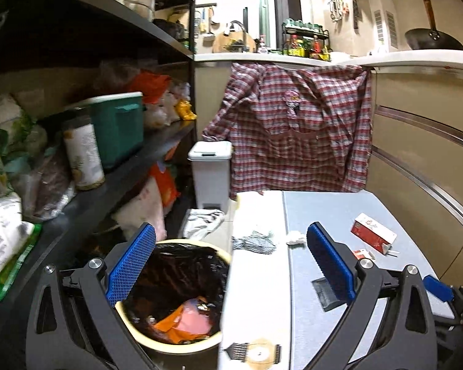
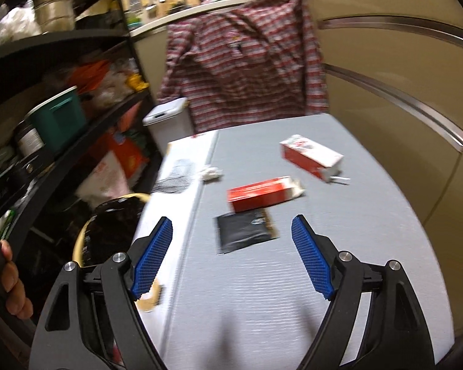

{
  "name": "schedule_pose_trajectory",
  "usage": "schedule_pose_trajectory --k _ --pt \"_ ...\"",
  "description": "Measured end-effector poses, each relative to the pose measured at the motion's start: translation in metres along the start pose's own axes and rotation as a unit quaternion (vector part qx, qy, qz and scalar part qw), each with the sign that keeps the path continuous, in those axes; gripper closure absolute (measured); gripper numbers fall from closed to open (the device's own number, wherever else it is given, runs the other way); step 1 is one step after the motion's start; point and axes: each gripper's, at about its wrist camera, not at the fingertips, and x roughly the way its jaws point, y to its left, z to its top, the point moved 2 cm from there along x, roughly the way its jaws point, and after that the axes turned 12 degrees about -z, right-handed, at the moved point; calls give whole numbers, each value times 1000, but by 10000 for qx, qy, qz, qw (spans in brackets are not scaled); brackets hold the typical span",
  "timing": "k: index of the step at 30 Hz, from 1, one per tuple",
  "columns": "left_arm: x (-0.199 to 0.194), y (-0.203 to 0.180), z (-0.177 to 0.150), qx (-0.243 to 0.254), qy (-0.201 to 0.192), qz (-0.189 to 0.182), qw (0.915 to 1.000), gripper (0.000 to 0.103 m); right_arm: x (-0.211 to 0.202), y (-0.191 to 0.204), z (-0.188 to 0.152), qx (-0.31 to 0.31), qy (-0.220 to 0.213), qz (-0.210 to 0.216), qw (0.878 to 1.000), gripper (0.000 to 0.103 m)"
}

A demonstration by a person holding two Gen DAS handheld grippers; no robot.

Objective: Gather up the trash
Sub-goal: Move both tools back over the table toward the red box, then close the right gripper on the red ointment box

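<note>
Your left gripper is hanging released, nothing between its pads, over the edge between the lined bin and the table. Your right gripper is also spread wide and empty, pointing at the trash on the table: black packet nearest, red carton touching it behind, second carton farther back, tissue wad left.

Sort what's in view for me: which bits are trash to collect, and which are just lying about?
For the job:
near red carton
far red carton
black packet
crumpled tissue
lined bin

Lying about:
plaid shirt
white lidded bin
teal box
shelf clutter
</note>
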Motion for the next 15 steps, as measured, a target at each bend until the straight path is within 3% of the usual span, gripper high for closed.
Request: schedule_pose_trajectory --k 7,11,15 --pt "46 -26 -36 -23 585 -494 9971 8 17 -51 6 466 23 -370 9982 24" --pt "66 -44 -57 282 890 -525 9942 8 32 -66 5 567 110 -466 9972 24" --pt "73 -47 -61 366 959 -462 9936 8 57 -70 0 631 358 -496 9961 24"
